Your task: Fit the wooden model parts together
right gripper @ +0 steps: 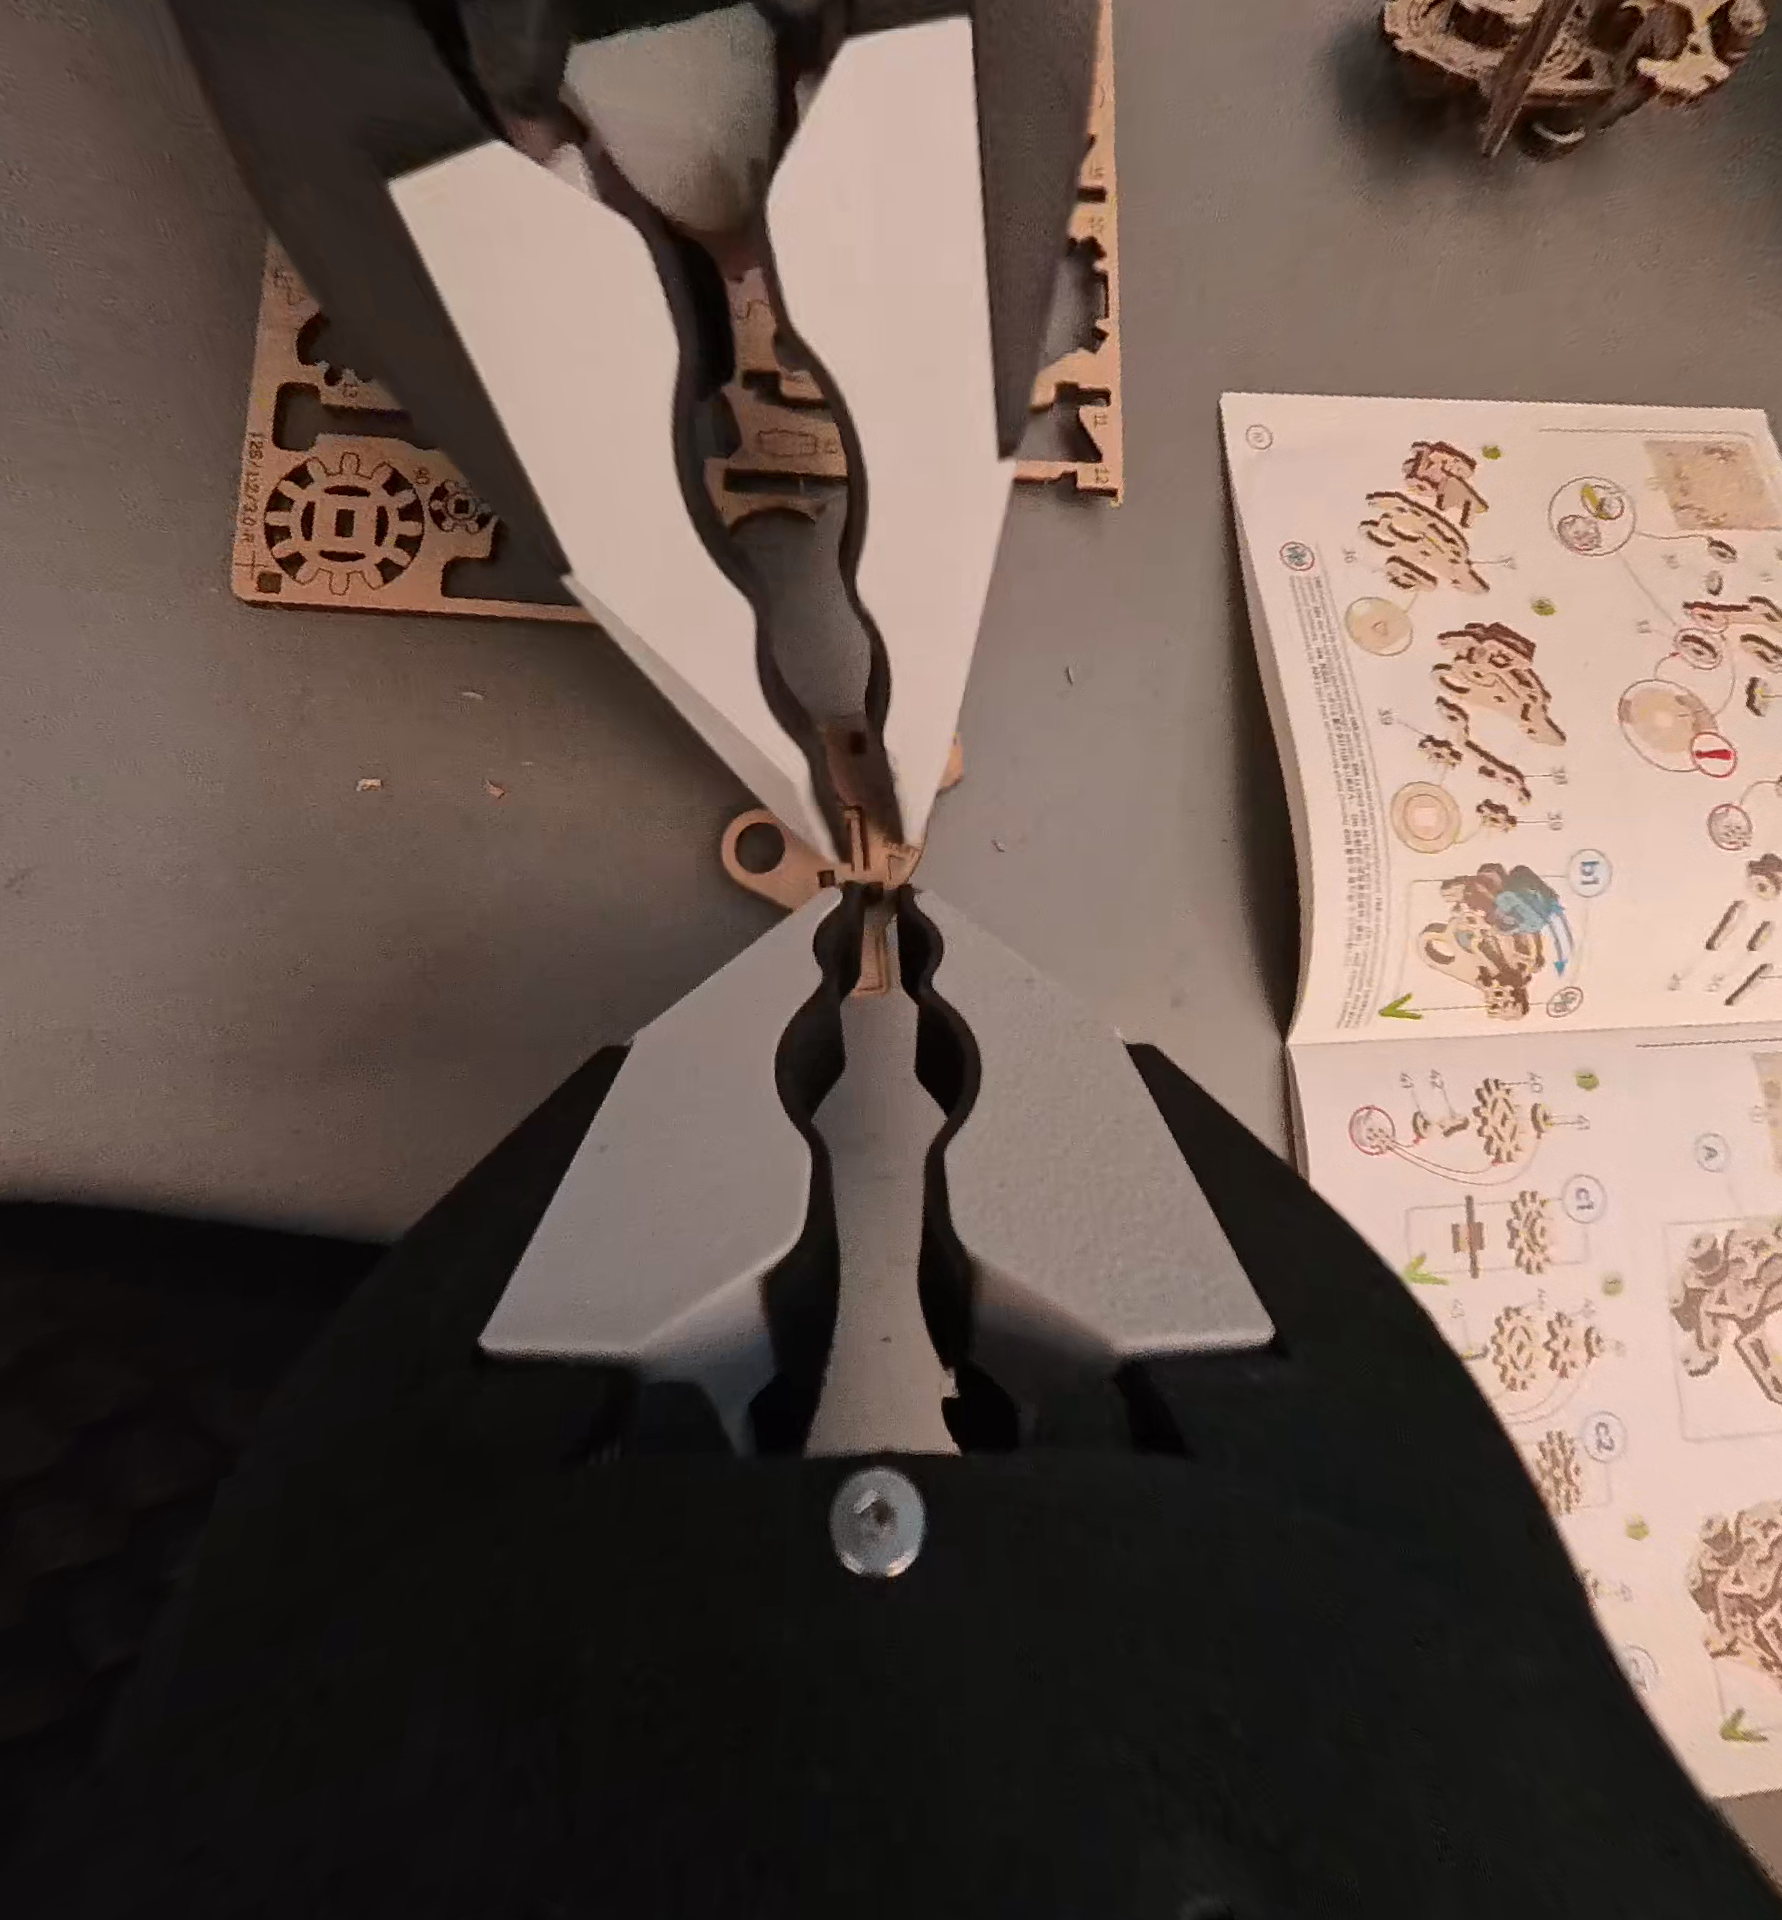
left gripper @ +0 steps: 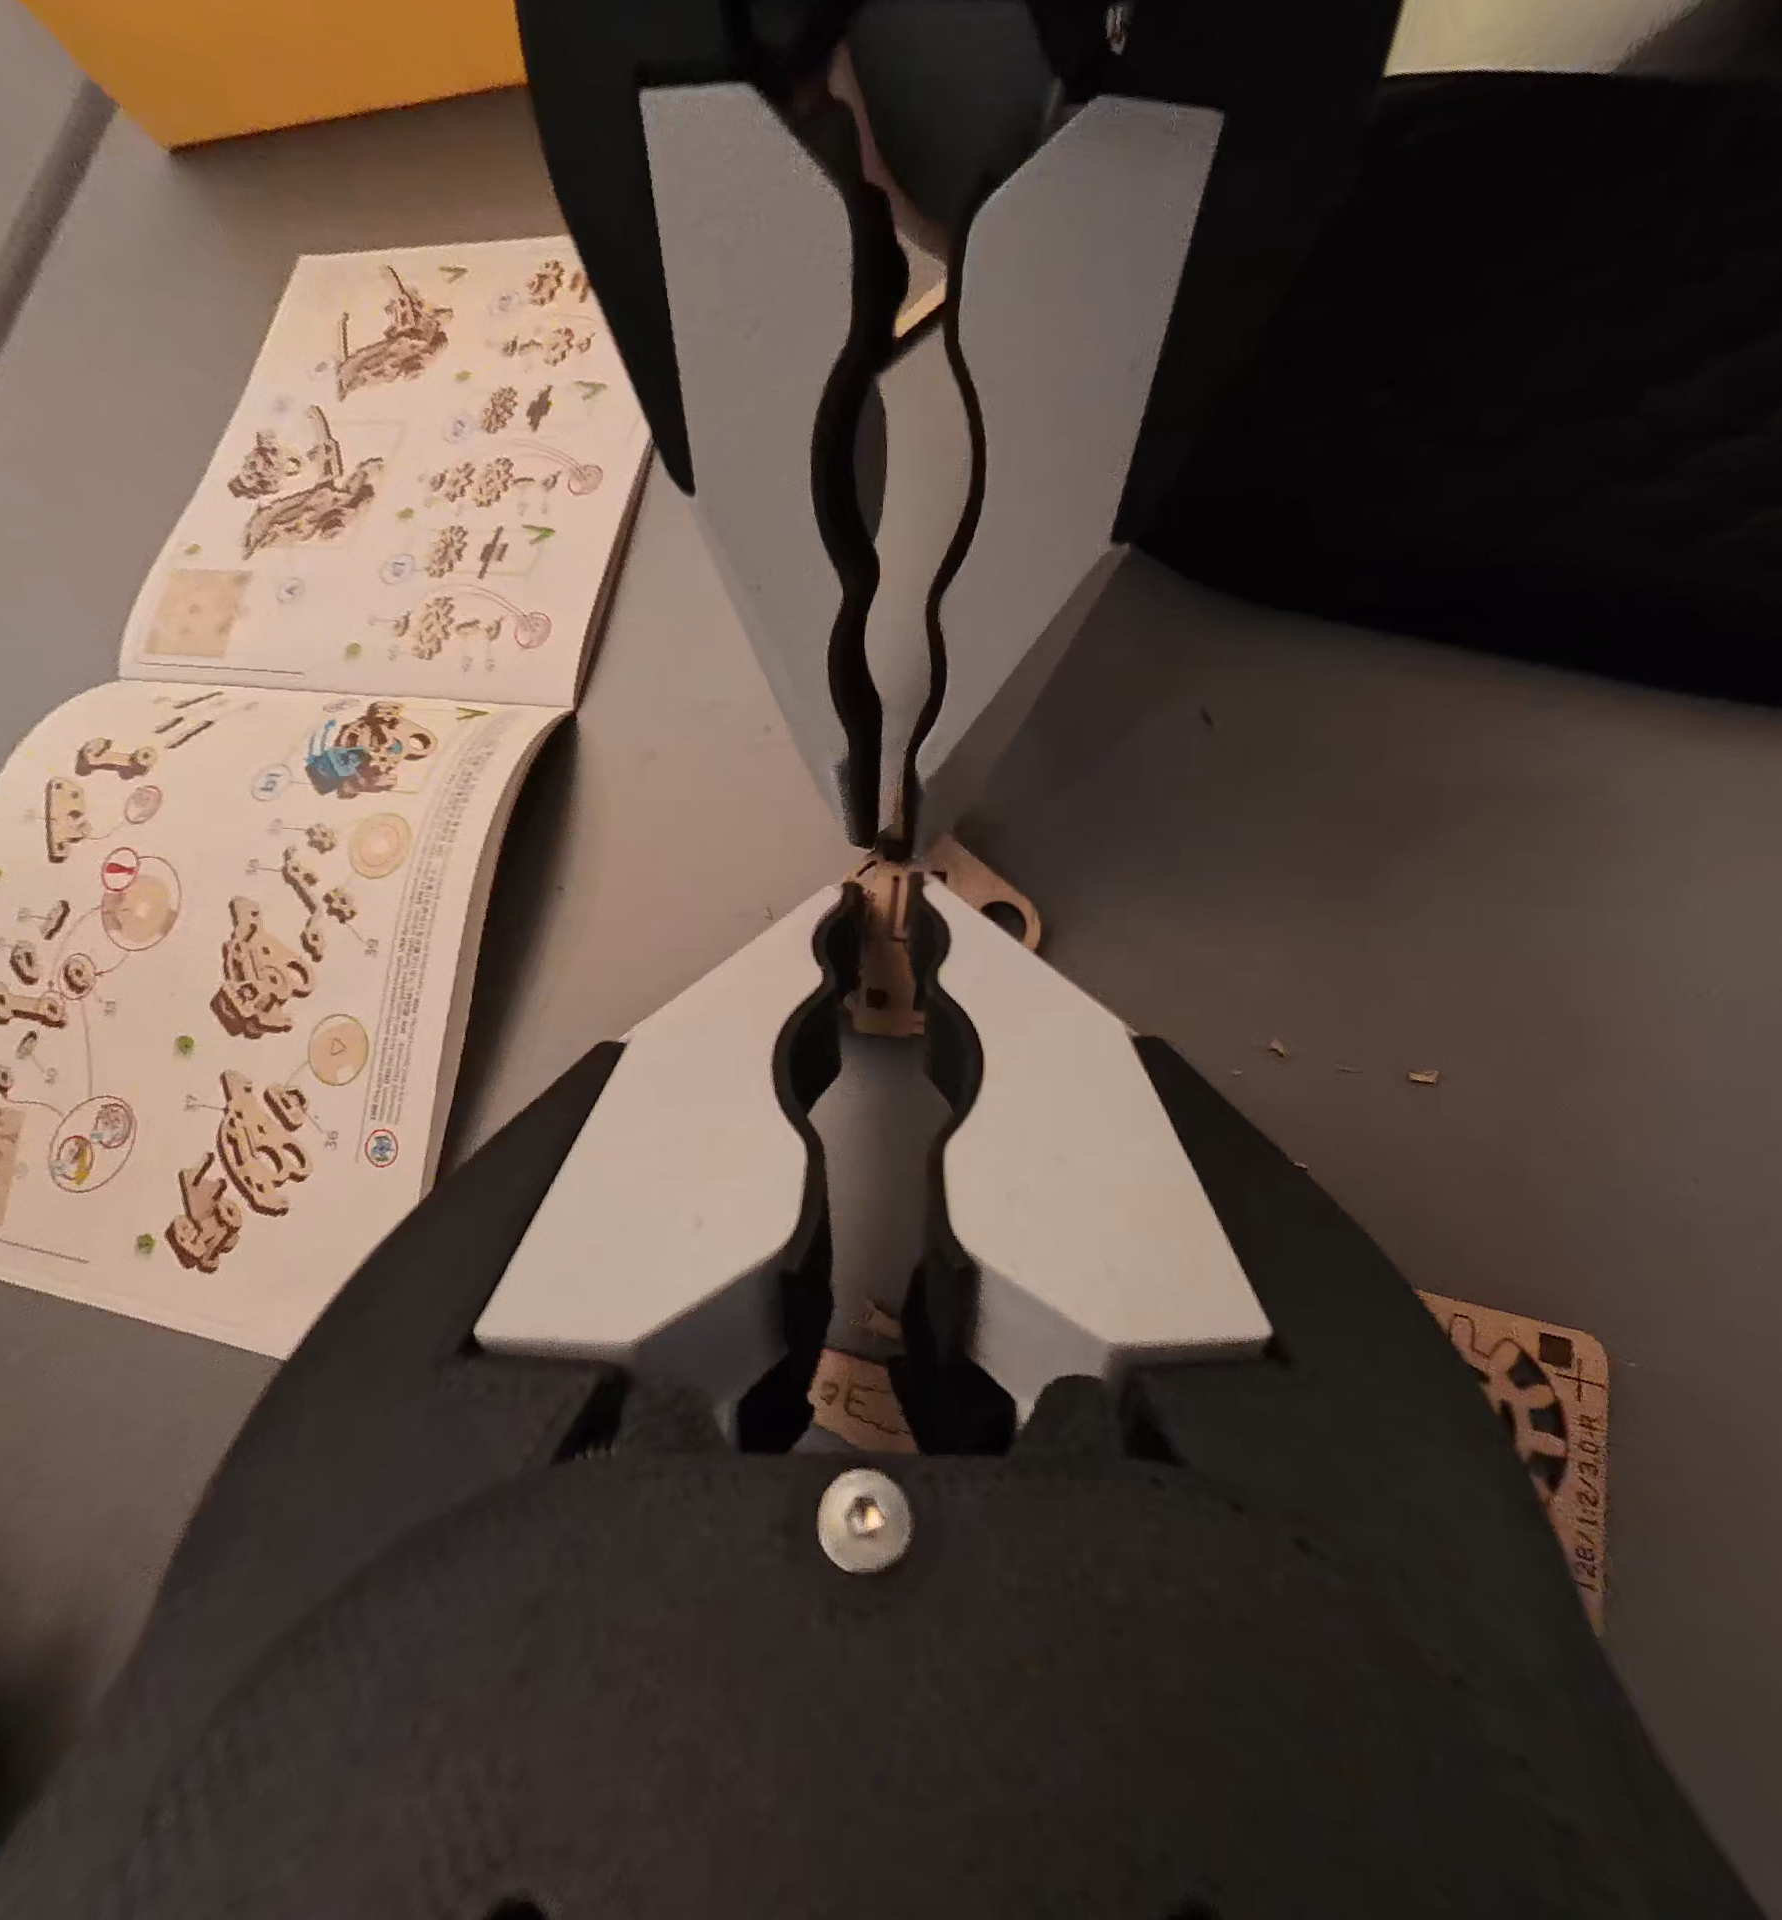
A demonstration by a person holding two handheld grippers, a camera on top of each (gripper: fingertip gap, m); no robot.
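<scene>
Joining: left hand-held gripper point(left gripper: 882, 904) and right hand-held gripper point(right gripper: 871, 904) tip to tip, each clenched on its own wooden part.
Left grasp: small slotted wooden piece point(left gripper: 882, 971) pinched at the very tips, hanging just above the tabletop point(left gripper: 1386, 831).
Right grasp: narrow wooden strip point(right gripper: 874, 956) pinched between the tips, meeting the slotted piece head-on.
Third part: flat ringed plate point(right gripper: 762, 854) lying just under and beside the joint; touching or apart, cannot tell.
Doing it well: judged best to keep both grips firm, line the strip square with the slot, press straight along its length without twisting; thin wood likely to snap under sideways load.
Grip caution: tip-only holds, so a slip seems likely if pushed hard.
Open room: bare grey tabletop on the left gripper's right side, only a few wood crumbs point(left gripper: 1422, 1077) there.
Edges, booklet side: open instruction booklet point(left gripper: 274, 831) near, well apart from the joint.
Edges, near side: punched-out wooden sheet point(right gripper: 367, 520) under the left gripper's body.
Far corners: finished wooden model point(right gripper: 1562, 62) and yellow box point(left gripper: 274, 62) well clear.
Dark cloth point(left gripper: 1541, 364): just behind the right gripper, limiting retreat that way.
</scene>
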